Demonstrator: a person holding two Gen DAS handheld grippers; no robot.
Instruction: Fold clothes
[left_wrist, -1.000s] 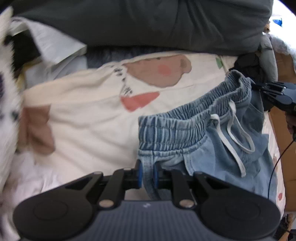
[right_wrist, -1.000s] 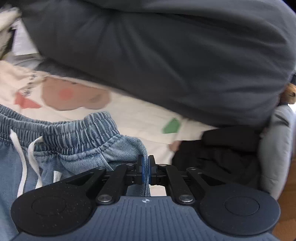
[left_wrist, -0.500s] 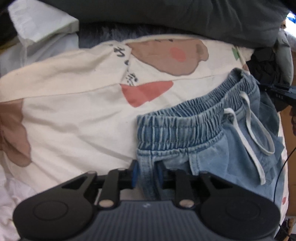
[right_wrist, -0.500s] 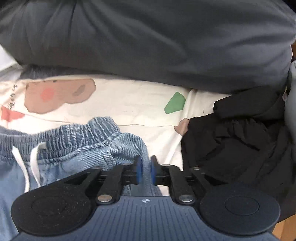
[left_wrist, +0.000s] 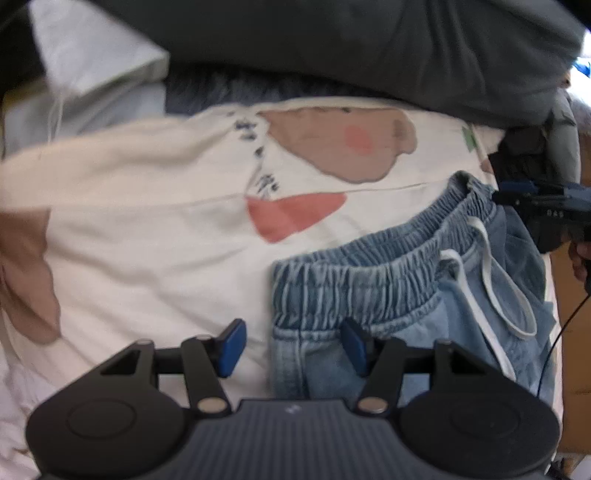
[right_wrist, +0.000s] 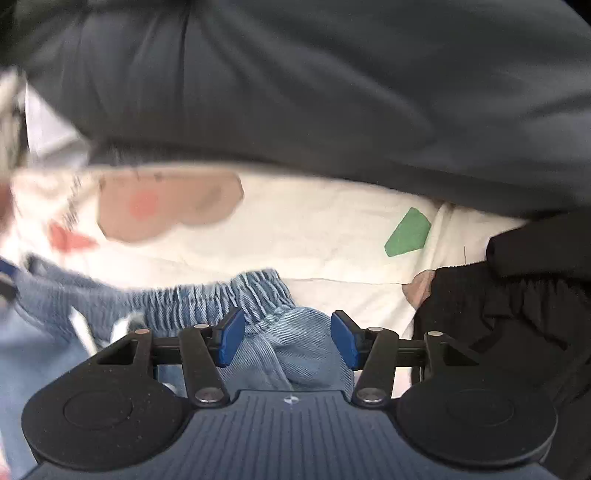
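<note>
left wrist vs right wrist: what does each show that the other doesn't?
Left wrist only: the white drawstring, the red print, and the right gripper at the far waistband end.
Right wrist only: the black garment and the large green patch.
Both: denim shorts, cream printed sheet, dark grey pillow, and blue pads standing apart around the waistband.

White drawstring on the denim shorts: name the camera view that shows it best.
The left wrist view. There the drawstring shows sharp, its loop lying across the front of the shorts below the waistband. The right wrist view shows only blurred white bits of it at the left, partly behind the gripper's body.
</note>
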